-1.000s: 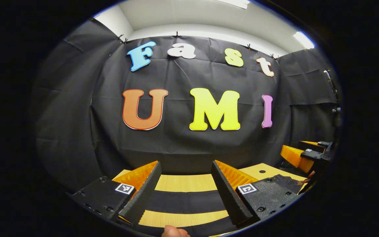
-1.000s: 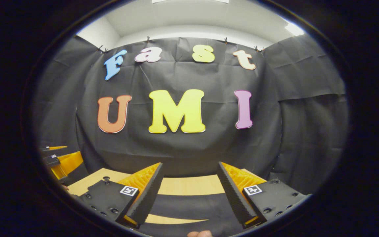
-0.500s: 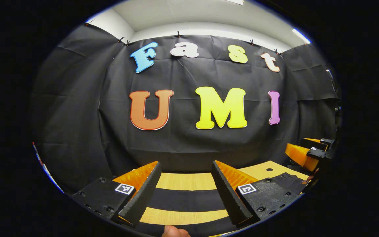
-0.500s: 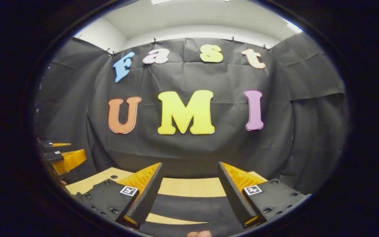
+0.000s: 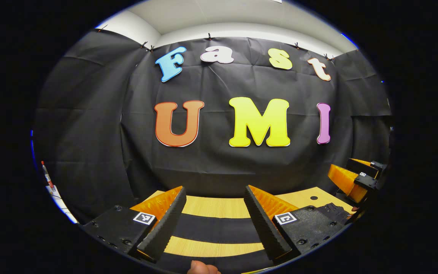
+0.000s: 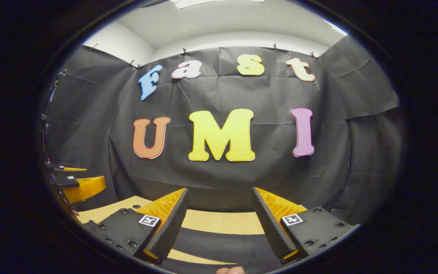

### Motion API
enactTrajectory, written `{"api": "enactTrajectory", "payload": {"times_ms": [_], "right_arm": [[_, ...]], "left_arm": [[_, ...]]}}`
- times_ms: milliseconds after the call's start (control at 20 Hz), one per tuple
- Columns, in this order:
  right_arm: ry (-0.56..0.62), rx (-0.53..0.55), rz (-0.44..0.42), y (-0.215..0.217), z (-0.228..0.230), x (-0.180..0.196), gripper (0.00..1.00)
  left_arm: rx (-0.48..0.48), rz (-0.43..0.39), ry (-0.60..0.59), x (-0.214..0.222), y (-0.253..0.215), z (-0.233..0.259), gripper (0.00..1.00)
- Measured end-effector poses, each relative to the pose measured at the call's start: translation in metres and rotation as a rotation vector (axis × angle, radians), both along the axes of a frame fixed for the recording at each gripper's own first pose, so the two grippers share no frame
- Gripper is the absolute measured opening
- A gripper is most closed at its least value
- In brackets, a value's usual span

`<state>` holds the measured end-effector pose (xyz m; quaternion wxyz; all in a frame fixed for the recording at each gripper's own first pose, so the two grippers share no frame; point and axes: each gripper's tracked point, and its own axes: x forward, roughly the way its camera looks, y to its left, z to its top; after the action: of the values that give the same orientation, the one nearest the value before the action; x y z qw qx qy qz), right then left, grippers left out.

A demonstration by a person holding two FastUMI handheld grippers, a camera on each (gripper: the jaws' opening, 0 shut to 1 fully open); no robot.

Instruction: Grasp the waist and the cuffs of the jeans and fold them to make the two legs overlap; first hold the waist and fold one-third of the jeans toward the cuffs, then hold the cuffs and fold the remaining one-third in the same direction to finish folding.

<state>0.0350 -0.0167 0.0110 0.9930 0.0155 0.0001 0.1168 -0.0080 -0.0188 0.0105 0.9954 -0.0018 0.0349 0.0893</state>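
Observation:
Dark jeans [image 5: 215,233] lie as black bands across the light wooden table [image 5: 211,207], below and between my left gripper's fingers. My left gripper [image 5: 214,187] is open and holds nothing, hovering over the cloth. In the right gripper view the dark jeans [image 6: 219,247] cross the table [image 6: 219,222] under my right gripper [image 6: 220,188], which is also open with nothing in it. The right gripper [image 5: 350,177] shows at the far right of the left gripper view. At the left edge of the right gripper view sits the left gripper [image 6: 78,184]. Waist and cuffs cannot be told apart.
The black cloth wall [image 5: 219,167] stands close behind the table's far edge. A small round hole [image 5: 313,198] marks the tabletop at the right. A thumb [image 5: 202,267] shows at the bottom edge. A white object with a red-tipped stick [image 5: 48,177] sits at the far left.
Both views have swung slightly left, so the wall has slid right in them; the right gripper view also tilted up a little. Both grippers stay open over the jeans.

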Motion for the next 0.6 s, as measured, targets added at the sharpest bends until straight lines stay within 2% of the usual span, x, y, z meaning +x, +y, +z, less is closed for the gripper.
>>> {"api": "enactTrajectory", "payload": {"times_ms": [350, 450, 500, 600], "right_arm": [[0.010, -0.012, 0.007, 0.001, -0.004, 0.008, 0.97], [0.032, -0.016, 0.014, 0.002, -0.011, 0.008, 1.00], [0.041, -0.017, 0.016, 0.002, -0.013, 0.007, 1.00], [0.058, -0.028, 0.019, 0.001, -0.019, 0.006, 0.97]], "left_arm": [[0.014, 0.025, 0.016, 0.007, 0.012, -0.001, 0.98], [-0.007, 0.035, 0.081, -0.001, 0.020, -0.021, 1.00], [-0.031, 0.046, 0.127, -0.008, 0.026, -0.036, 0.98], [-0.134, 0.103, 0.233, -0.030, 0.045, -0.071, 0.98]]}}
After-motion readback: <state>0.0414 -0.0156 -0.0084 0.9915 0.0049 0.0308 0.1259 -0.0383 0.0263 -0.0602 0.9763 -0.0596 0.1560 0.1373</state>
